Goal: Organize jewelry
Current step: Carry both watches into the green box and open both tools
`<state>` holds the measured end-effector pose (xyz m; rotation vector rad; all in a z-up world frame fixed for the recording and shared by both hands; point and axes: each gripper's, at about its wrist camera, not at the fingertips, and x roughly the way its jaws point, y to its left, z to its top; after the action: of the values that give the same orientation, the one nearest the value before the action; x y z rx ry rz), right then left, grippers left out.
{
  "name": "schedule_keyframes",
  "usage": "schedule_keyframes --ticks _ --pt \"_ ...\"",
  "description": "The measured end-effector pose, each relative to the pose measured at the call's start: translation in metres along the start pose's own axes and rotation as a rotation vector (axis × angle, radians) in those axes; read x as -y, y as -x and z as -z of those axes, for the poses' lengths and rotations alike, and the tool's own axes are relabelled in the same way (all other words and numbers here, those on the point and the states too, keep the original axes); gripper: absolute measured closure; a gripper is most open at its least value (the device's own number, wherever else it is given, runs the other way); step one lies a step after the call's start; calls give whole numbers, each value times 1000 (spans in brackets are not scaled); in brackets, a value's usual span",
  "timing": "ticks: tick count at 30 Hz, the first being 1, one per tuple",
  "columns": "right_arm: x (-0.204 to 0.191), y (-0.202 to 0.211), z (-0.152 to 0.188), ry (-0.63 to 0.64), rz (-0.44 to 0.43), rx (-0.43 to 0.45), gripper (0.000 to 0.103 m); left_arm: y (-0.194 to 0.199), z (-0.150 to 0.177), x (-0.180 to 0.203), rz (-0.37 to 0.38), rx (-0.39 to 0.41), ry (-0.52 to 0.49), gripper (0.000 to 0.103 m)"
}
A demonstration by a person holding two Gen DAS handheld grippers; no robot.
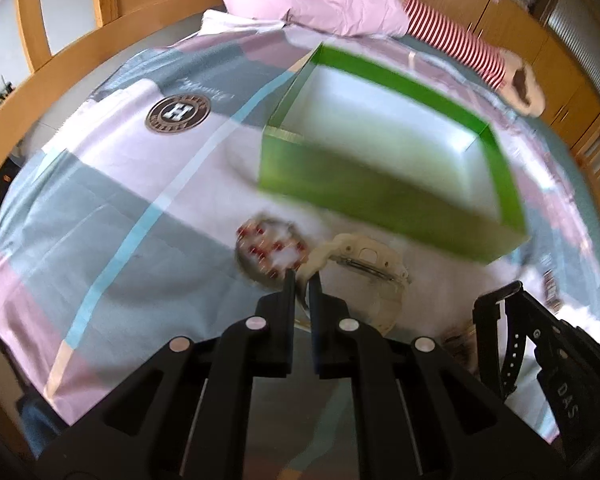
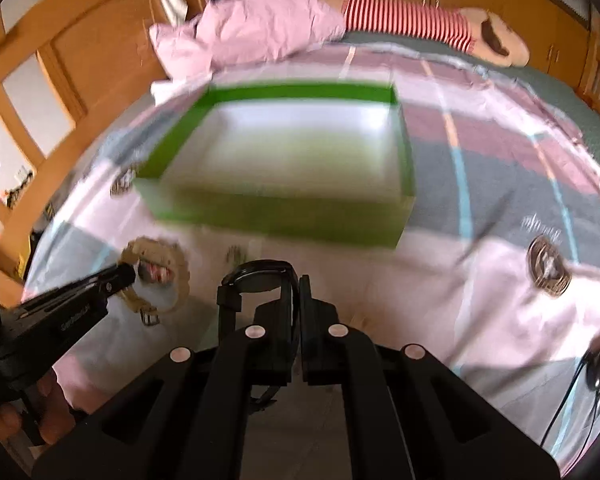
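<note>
An open green box (image 1: 364, 196) with a white inside sits on the bed; it also shows in the right wrist view (image 2: 276, 216). My left gripper (image 1: 302, 278) is shut on the strap of a cream watch (image 1: 364, 264), with a red-beaded bracelet (image 1: 272, 250) just left of it. In the right wrist view the cream watch (image 2: 156, 284) lies at the left, with the left gripper on it. My right gripper (image 2: 298, 280) is shut on a black watch (image 2: 260, 280), held above the bedsheet in front of the box. The black watch also shows in the left wrist view (image 1: 500, 320).
A patterned pink, grey and blue bedsheet (image 1: 140, 184) covers the bed. A pink pillow (image 2: 252, 28) and a red-striped plush toy (image 2: 420, 20) lie behind the box. Wooden bed frame and cupboards surround. A small piece of jewelry (image 2: 236, 256) lies near the box front.
</note>
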<state>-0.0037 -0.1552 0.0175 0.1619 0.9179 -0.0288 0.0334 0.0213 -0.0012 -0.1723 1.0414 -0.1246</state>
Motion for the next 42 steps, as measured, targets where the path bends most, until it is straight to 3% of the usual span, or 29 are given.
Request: schedule_keyframes --ticks 8,13,18,20,22,23,24,25,29,32,36,37,42 --pt "23 -2 -67 -68 2 151 99 1 -85 37 95 128 24 96" --pt "29 -39 -95 -67 23 137 99 -42 -121 58 64 117 -14 96" --pt "33 -86 -105 -67 45 73 99 -79 -127 74 0 56 -84 95" --pt "34 -98 -104 -73 45 38 89 -84 -126 76 2 36 -96 93" --pt "36 -98 -101 -98 30 15 53 -81 -122 78 0 41 -126 85" --pt "37 -91 -98 -111 18 32 49 -75 -119 78 -5 64 -146 77" --pt "38 -81 -95 -116 14 52 48 -68 -116 78 -17 89 -156 60" --pt "38 -70 -91 -113 13 69 48 -60 -113 76 -24 113 -158 57" --pt "41 -29 -65 -91 -6 91 48 -34 -94 63 29 94 -127 57" --pt "42 -17 -39 -59 21 50 48 -26 -67 58 3 49 -128 57" --pt "41 -28 -4 -16 41 -63 49 -31 -23 49 -50 -51 -150 57" --pt "41 -33 4 -11 50 -87 54 -32 -16 46 -61 -68 -146 57" --pt "41 -55 33 -44 52 -220 59 -41 4 9 -110 -156 -13 56"
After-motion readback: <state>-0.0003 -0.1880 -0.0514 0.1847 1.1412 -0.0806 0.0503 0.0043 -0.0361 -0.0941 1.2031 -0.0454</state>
